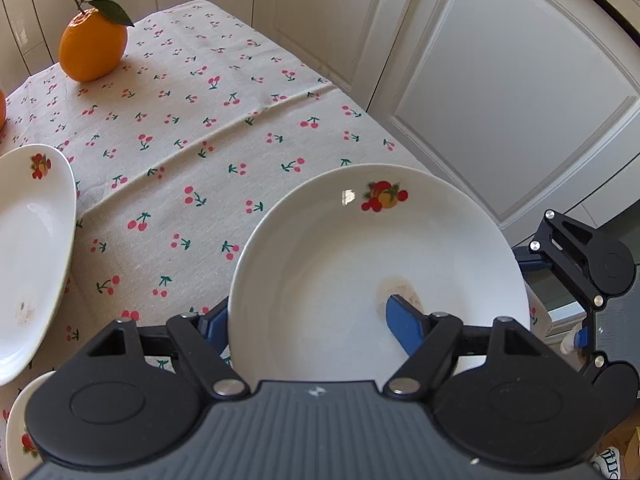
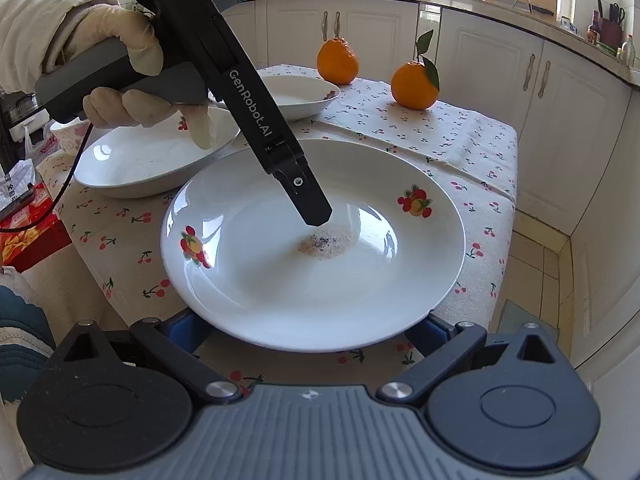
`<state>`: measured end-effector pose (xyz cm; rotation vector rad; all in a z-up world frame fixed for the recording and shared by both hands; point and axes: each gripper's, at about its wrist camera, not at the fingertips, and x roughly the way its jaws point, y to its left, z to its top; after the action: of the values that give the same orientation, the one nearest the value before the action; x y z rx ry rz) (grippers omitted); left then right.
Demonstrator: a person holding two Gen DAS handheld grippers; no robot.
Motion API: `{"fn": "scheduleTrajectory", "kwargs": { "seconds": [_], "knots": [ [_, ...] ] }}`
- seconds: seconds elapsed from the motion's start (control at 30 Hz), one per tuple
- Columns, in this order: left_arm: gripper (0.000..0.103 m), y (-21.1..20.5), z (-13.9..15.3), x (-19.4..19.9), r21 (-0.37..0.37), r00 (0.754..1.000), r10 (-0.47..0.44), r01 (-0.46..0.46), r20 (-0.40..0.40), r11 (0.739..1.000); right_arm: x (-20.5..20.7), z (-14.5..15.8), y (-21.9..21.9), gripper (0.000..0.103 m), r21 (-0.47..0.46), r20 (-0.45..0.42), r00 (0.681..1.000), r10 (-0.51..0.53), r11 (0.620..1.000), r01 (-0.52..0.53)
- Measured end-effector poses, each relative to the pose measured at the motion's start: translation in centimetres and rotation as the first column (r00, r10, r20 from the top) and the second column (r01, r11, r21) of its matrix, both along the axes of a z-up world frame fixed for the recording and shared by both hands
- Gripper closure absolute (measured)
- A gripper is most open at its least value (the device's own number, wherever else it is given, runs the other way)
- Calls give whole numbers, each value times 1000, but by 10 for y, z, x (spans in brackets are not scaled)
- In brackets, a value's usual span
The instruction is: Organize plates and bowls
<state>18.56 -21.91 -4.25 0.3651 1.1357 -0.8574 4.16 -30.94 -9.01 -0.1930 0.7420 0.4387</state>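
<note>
On cherry-print tablecloth [image 2: 460, 128], white kitchen cabinets [image 2: 560, 128] behind, left tool [image 1: 308, 320] pinching plate [image 1: 340, 260].

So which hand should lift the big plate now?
Probably the left. Its gripper is already shut on the plate, one finger inside, one under the rim. The right gripper sits open at the near edge.

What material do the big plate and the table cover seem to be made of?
The big plate looks like glazed white ceramic or porcelain: it is glossy, with bright window reflections and printed fruit decals. The table cover looks like woven cotton or linen, matte, with creases and a cherry print.
</note>
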Motion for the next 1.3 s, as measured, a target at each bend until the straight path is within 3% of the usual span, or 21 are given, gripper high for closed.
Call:
{"fn": "scheduleTrajectory", "kwargs": {
  "seconds": [0.53,1.3],
  "knots": [
    [26,-5,15,44,-63,996,70,-67,49,996,49,21,-19,1,-39,36,998,53,998,-51],
    [26,-21,-6,82,-55,991,114,-110,68,992,98,4,-33,1,-39,4,999,43,998,-43]
  ]
}}
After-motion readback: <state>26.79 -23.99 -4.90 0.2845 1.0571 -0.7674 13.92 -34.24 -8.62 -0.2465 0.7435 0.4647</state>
